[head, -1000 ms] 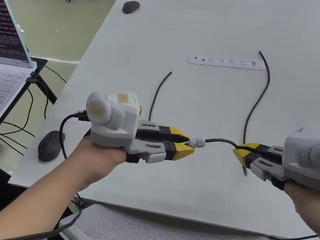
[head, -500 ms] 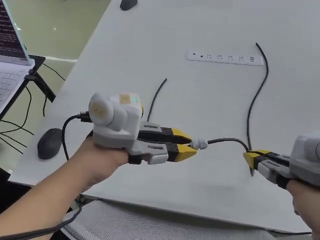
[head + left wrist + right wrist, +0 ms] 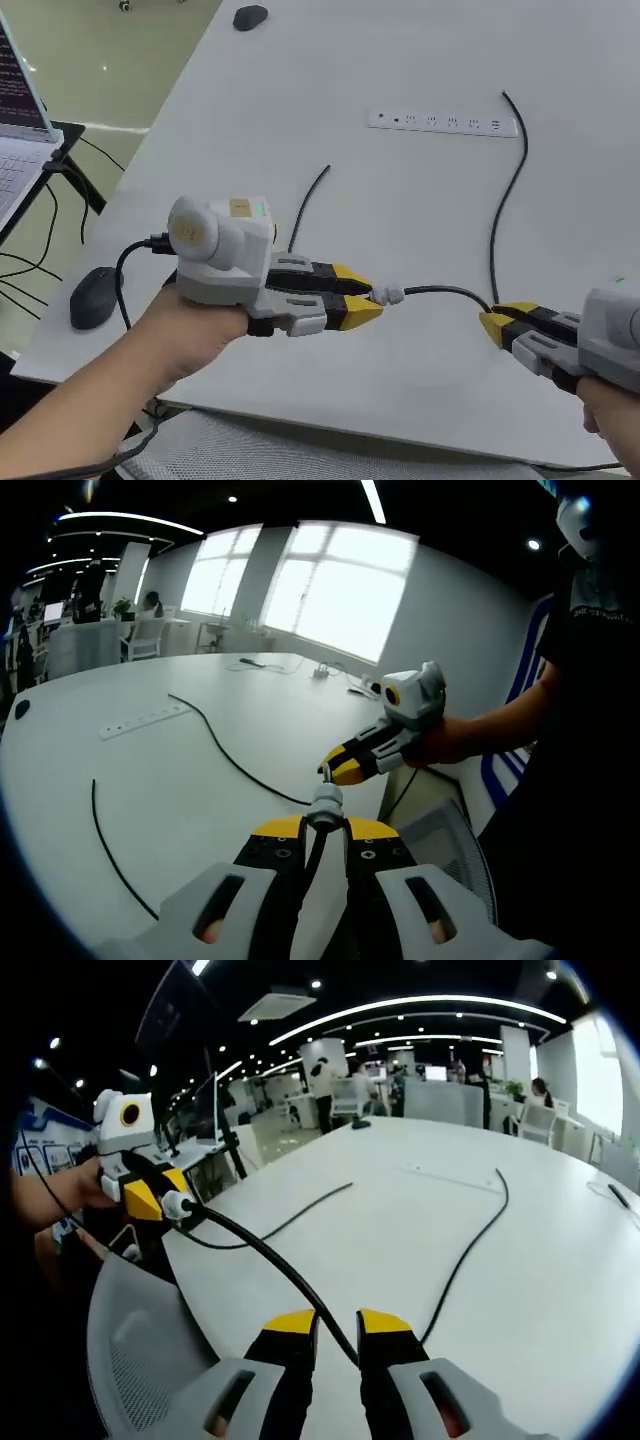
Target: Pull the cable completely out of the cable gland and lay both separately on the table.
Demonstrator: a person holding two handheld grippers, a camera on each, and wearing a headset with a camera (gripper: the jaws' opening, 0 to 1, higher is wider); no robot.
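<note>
In the head view my left gripper (image 3: 366, 300) is shut on a small pale cable gland (image 3: 389, 296), held above the white table (image 3: 300, 90). A black cable (image 3: 440, 291) leaves the gland and arcs right to my right gripper (image 3: 493, 320), which is shut on it. Beyond that gripper the cable runs up the table (image 3: 497, 225). Its thin tail (image 3: 308, 205) lies behind the left gripper. The left gripper view has the gland (image 3: 325, 808) between the jaws and the right gripper (image 3: 338, 767) ahead. In the right gripper view the cable (image 3: 300, 1285) passes between the jaws towards the gland (image 3: 180, 1205).
A white power strip (image 3: 442, 122) lies at the back of the table, with a dark mouse (image 3: 249, 17) at the far edge. Left of the table stand a laptop (image 3: 15, 150) and another mouse (image 3: 91, 297). The table's front edge and a mesh chair (image 3: 300, 445) are just below the grippers.
My right gripper has drawn rightwards away from the left one, and the stretch of cable between them has grown longer. The left gripper has kept hold of the gland.
</note>
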